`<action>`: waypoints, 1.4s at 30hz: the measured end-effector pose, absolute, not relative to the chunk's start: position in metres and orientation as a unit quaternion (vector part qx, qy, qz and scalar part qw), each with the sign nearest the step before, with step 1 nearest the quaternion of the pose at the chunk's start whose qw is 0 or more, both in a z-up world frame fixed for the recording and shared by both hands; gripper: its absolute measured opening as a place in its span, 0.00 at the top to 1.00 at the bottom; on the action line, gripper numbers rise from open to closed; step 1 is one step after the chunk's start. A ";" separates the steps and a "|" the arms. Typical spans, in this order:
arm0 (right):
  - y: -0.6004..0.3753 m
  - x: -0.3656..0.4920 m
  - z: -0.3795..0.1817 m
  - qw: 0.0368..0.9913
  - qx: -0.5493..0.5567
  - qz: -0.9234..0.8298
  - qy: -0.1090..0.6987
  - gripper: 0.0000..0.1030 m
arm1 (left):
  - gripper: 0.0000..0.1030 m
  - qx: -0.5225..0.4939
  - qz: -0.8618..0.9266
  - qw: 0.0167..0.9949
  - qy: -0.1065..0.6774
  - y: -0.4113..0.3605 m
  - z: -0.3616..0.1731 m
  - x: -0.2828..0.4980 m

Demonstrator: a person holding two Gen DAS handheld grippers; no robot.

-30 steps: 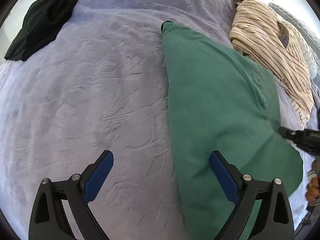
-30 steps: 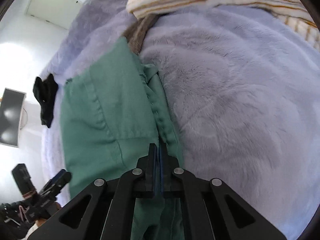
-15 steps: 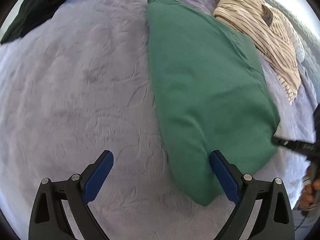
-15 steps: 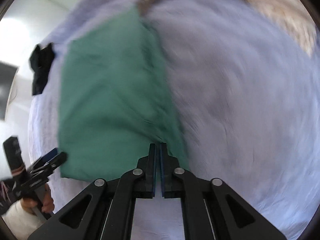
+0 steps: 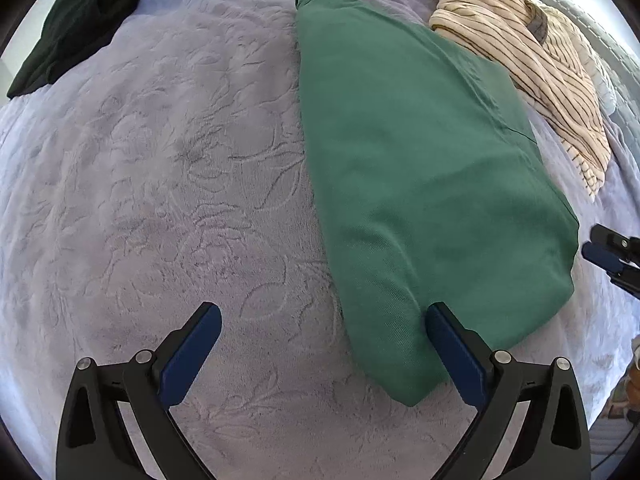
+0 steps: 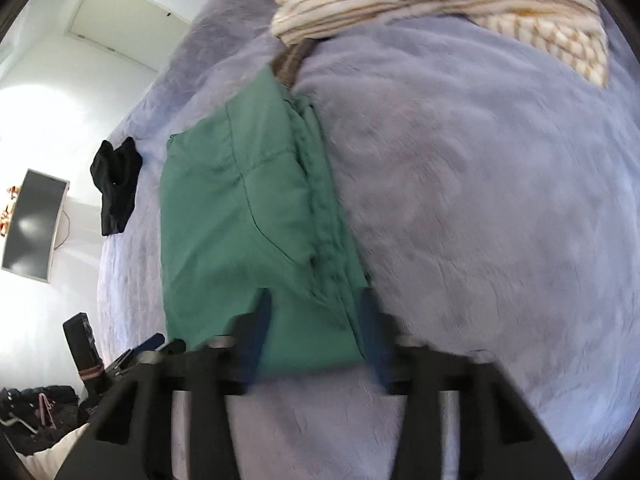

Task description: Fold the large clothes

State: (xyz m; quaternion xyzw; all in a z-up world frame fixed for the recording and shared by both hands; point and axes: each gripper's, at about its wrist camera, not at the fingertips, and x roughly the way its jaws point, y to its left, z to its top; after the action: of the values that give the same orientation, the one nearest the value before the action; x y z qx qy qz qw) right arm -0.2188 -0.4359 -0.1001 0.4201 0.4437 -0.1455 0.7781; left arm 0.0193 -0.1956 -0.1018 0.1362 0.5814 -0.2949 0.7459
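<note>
The green garment (image 5: 420,168) is lying folded on the blanket (image 5: 160,200), its long axis running away from both grippers, with the right gripper (image 6: 316,320) hovering part-open over its near edge, nearer than the wide-open left gripper (image 5: 320,344).

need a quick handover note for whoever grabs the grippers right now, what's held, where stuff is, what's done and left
Left gripper: open, empty, near corner of the green garment.
Right gripper: open, blurred, at the garment's other near edge, gripping nothing.
Green garment lies folded into a long panel on the lavender blanket.
Striped garment and black garment lie bunched, apparently unfolded.
Left: probably fold the green one shorter, then the others.
</note>
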 end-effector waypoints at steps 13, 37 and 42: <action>-0.443 -0.205 -0.156 0.719 0.490 -0.153 0.469 0.93 | 0.00 0.136 -0.288 0.736 0.597 -0.197 -0.102 0.022; -0.444 -0.210 -0.105 0.740 0.466 -0.163 0.458 0.45 | 0.01 0.153 -0.274 0.731 0.606 -0.209 -0.094 0.029; -0.446 -0.206 -0.103 0.744 0.463 -0.154 0.457 0.29 | 0.01 0.145 -0.270 0.745 0.592 -0.213 -0.082 0.036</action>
State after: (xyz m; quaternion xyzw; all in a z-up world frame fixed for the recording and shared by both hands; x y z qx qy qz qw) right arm -0.2058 -0.4465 -0.1028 0.4631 0.4569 -0.1543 0.7437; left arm 0.0364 -0.2129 -0.0824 0.1449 0.5923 -0.2703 0.7451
